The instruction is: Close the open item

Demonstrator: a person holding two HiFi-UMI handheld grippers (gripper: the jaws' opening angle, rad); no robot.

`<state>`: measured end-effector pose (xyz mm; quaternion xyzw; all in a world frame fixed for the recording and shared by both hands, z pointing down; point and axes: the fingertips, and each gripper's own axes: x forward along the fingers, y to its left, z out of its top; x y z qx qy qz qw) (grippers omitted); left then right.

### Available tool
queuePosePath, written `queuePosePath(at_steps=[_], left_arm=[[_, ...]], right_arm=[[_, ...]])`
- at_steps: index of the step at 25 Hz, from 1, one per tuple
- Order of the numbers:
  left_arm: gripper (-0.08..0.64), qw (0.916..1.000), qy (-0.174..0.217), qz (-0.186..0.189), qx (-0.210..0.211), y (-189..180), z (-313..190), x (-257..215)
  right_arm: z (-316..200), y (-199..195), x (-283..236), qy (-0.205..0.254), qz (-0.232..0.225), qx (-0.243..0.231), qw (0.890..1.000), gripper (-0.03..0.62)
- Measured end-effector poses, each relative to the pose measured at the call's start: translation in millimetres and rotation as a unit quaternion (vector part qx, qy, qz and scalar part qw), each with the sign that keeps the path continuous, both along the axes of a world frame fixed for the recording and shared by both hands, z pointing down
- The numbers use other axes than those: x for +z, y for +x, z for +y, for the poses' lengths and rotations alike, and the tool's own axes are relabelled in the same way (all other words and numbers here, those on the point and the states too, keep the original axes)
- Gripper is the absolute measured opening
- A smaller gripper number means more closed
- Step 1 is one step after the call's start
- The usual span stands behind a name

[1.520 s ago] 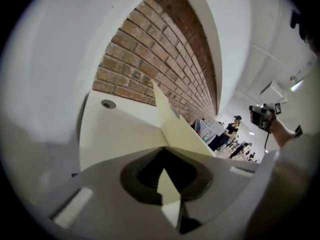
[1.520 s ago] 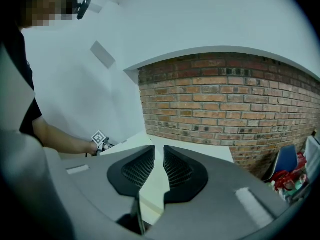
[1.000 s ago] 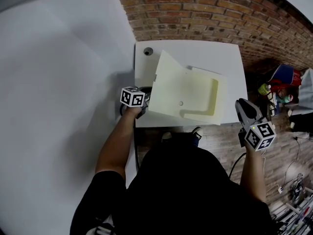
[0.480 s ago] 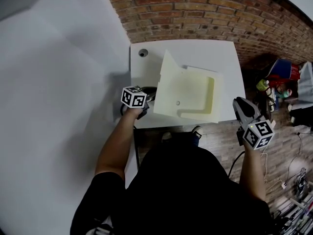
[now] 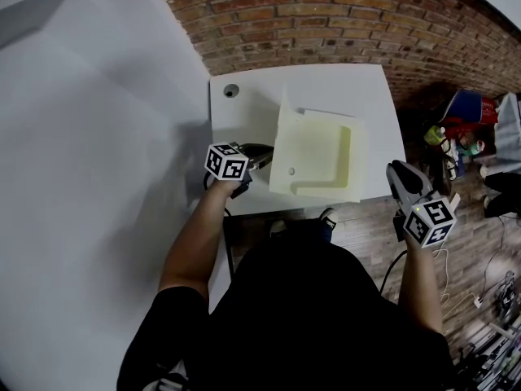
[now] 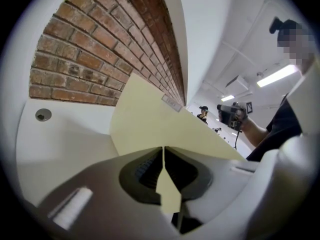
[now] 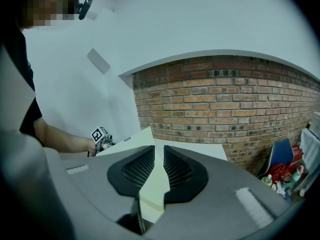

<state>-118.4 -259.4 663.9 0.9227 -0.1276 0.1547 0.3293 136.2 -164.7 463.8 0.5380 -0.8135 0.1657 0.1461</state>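
Item: one pale yellow folder (image 5: pixel 326 157), lying open on the white table (image 5: pixel 244 108) in front of the brick wall (image 5: pixel 326 23), its cover flap (image 5: pixel 282 137) standing nearly upright along the folder's left side. Holding that flap is the left gripper (image 5: pixel 264 155), its jaws pressing together on the lower edge. Off the table's right edge, the right gripper (image 5: pixel 397 172) is hanging with jaws drawn to a thin slit, gripping nothing.

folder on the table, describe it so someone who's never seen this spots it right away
Find the white table against the brick wall. The folder lies on its near half, the only pale yellow thing there, with its cover raised at the left, pinched in the left gripper.
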Motion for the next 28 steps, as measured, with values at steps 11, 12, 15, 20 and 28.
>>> queuePosePath(at_steps=[11, 12, 15, 20, 28], left_arm=[[0.044, 0.9978, 0.005, -0.009, 0.065, 39, 10, -11], [0.048, 0.9974, 0.006, -0.011, 0.071, 42, 11, -11], [0.054, 0.9959, 0.010, -0.018, 0.088, 52, 13, -12], [0.054, 0.9932, 0.018, -0.027, 0.112, 69, 19, -12], [0.069, 0.9882, 0.019, -0.042, 0.146, 96, 27, -7]], right_arm=[[5, 20, 3, 0.000, -0.011, 0.018, 1.000, 0.055], [6, 22, 3, 0.000, -0.011, 0.020, 1.000, 0.055], [8, 28, 4, -0.001, -0.014, 0.025, 1.000, 0.055], [14, 39, 5, -0.004, -0.018, 0.034, 0.999, 0.055], [26, 61, 7, -0.006, -0.020, 0.052, 0.998, 0.055]])
